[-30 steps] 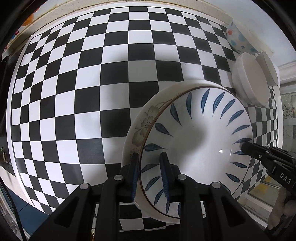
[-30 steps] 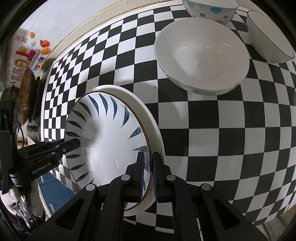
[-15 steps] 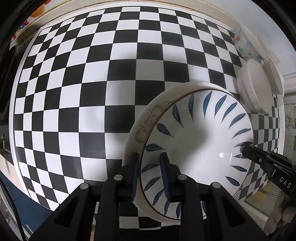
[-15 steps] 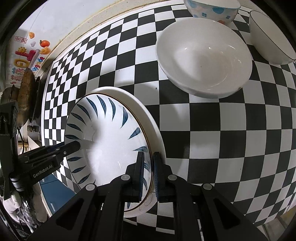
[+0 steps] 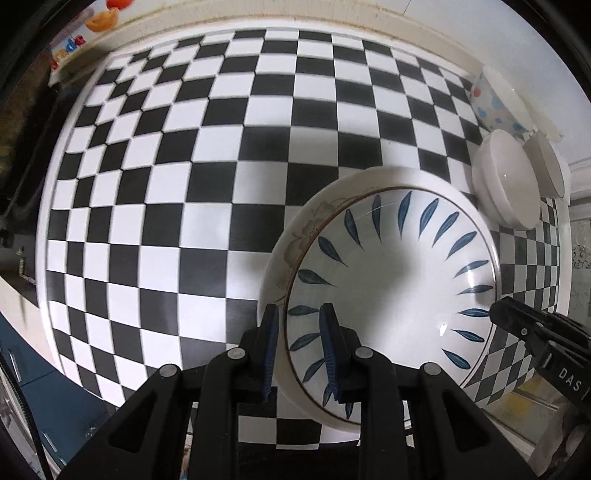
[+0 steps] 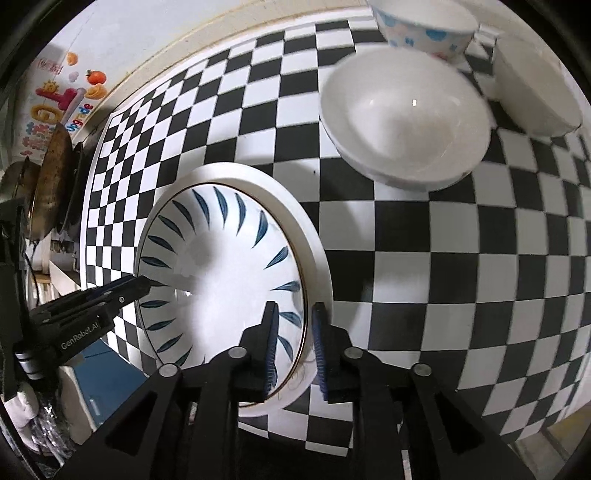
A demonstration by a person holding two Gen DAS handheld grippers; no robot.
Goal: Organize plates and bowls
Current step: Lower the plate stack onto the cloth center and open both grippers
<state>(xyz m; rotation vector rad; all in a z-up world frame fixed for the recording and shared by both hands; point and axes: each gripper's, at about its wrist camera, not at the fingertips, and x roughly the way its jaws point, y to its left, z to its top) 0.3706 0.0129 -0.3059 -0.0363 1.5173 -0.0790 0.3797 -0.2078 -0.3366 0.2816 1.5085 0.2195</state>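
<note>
The blue-leaf plate [image 5: 391, 291] sits nested in a larger white plate [image 5: 295, 240] with a faint flower print, both on the checkered table [image 5: 184, 184], toward its near edge. The left gripper [image 5: 297, 347] straddles the stacked rims at the side nearest its camera, one finger [image 5: 269, 343] outside the white plate and the other over the blue-leaf plate's inside; its jaws stand moderately apart, and whether the pads press the rims cannot be told. The right gripper [image 6: 293, 347] straddles the opposite side of the same stack [image 6: 221, 280], jaws likewise parted around both rims, with a gap visible beside the outer finger [image 6: 319, 347]. Each gripper's tips show in the other's view: the right one at the plate's far rim [image 5: 517, 321], the left one at the rim in the right wrist view [image 6: 122, 291]. Beyond the plates, a plain white bowl [image 6: 404, 118] stands apart from the stack. Just behind it is a bowl with blue and red spots [image 6: 424, 29], and beside it a white bowl with a dark rim [image 6: 532, 88]. Colourful stickers [image 6: 62, 107] mark the wall at the table's far left, near a brown pan [image 6: 51, 181].
</note>
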